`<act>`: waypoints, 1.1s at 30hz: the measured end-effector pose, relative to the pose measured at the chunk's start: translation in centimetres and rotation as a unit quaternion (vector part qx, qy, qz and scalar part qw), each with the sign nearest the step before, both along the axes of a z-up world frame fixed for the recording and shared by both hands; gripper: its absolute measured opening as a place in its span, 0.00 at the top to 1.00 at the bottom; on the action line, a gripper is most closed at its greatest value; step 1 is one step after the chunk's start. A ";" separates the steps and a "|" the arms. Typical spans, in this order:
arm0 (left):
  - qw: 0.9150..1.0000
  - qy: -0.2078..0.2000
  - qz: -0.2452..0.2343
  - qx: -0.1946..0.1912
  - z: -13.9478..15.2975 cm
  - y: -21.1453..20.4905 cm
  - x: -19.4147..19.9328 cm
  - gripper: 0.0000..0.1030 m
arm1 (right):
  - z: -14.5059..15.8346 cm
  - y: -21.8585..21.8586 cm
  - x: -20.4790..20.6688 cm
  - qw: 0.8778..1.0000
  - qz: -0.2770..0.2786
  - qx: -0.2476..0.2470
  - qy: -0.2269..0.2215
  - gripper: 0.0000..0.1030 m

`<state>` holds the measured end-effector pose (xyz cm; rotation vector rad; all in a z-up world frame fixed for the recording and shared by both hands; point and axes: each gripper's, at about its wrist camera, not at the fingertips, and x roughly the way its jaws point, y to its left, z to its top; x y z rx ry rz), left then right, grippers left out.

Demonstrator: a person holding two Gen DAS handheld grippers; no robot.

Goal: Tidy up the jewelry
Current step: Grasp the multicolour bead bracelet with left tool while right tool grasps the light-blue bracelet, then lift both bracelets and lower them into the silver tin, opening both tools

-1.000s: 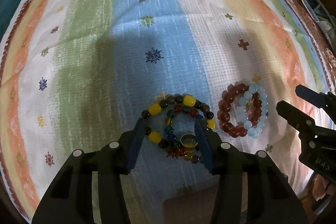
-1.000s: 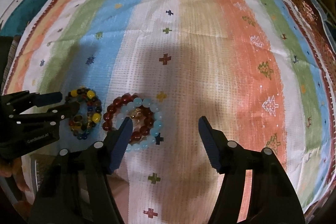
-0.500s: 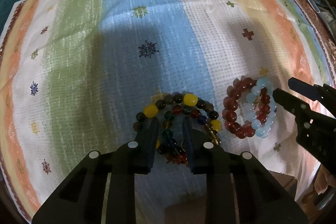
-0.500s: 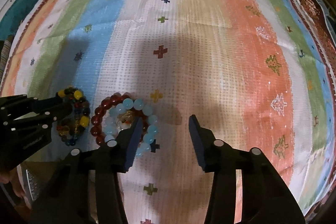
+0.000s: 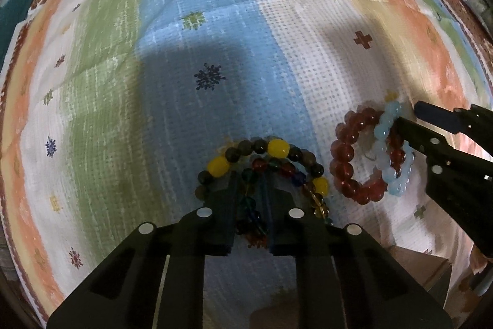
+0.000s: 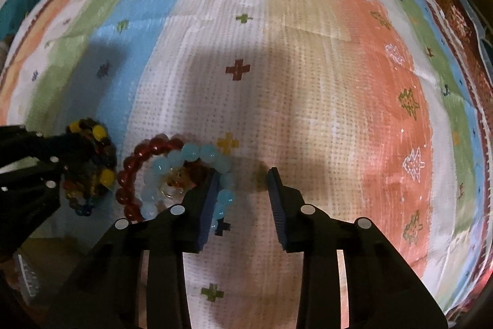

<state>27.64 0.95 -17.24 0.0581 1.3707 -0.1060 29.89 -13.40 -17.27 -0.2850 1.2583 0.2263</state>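
Down close, our left tool is clamped on the dark multicolored bracelet. Our right tool is closing around the pale blue bracelet, which overlaps the red bracelet on the striped cloth.

A: Where is the left gripper?
B: Pinched on the dark multicoloured bracelet.
A: And right of that bracelet?
B: Red bracelet and pale blue bracelet, the right gripper closing over them.
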 end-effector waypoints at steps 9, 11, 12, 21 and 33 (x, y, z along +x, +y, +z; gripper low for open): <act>1.000 0.002 0.013 -0.023 0.0 0.4 -0.2 0.91 | 0.5 -0.3 0.0 1.000 -0.007 0.015 0.000 0.88; 1.000 0.002 0.014 -0.027 0.2 0.5 -0.3 0.91 | 0.7 -0.4 0.1 1.000 -0.008 0.020 0.001 0.88; 1.000 0.002 0.014 -0.028 0.2 0.7 -0.3 0.91 | 0.8 -0.5 0.1 1.000 -0.008 0.024 0.000 0.88; 0.999 -0.020 0.015 -0.045 2.9 1.5 -0.6 0.91 | 2.7 0.0 -0.5 0.999 0.002 0.036 -0.019 0.88; 0.997 -0.051 0.021 -0.053 6.0 2.1 -2.6 0.91 | 6.2 0.8 -2.8 0.997 0.025 0.053 -0.056 0.88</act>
